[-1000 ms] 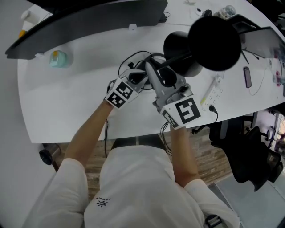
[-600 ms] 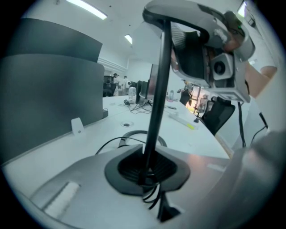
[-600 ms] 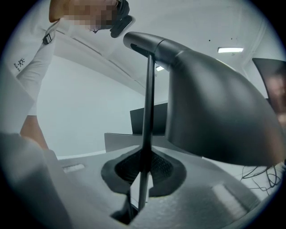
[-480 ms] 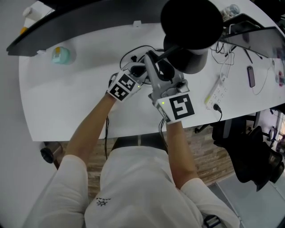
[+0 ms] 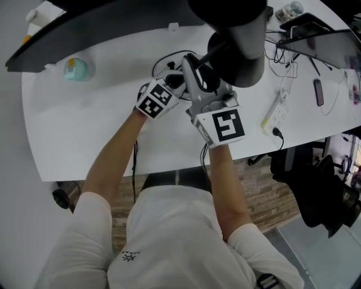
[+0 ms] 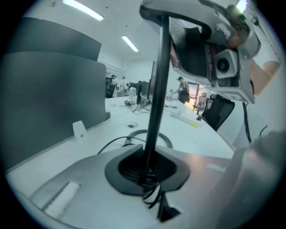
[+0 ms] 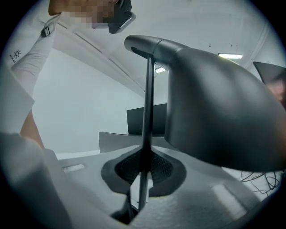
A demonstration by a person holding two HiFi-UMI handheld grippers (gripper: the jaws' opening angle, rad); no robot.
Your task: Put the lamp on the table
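Halfway-ish: I've got the lamp up over the desk, and as far as I can tell it's not standing yet. My right hand-held gripper is clamped on its stem, and my left hand-held gripper is closing on the stem too. It still needs setting down upright.

**Count of things at the white table**

One black lamp. One white power strip near the right edge of the table, and one dark phone just beyond it (lying flat). One mint-green container toward the far left corner. One clear jar at the far edge.
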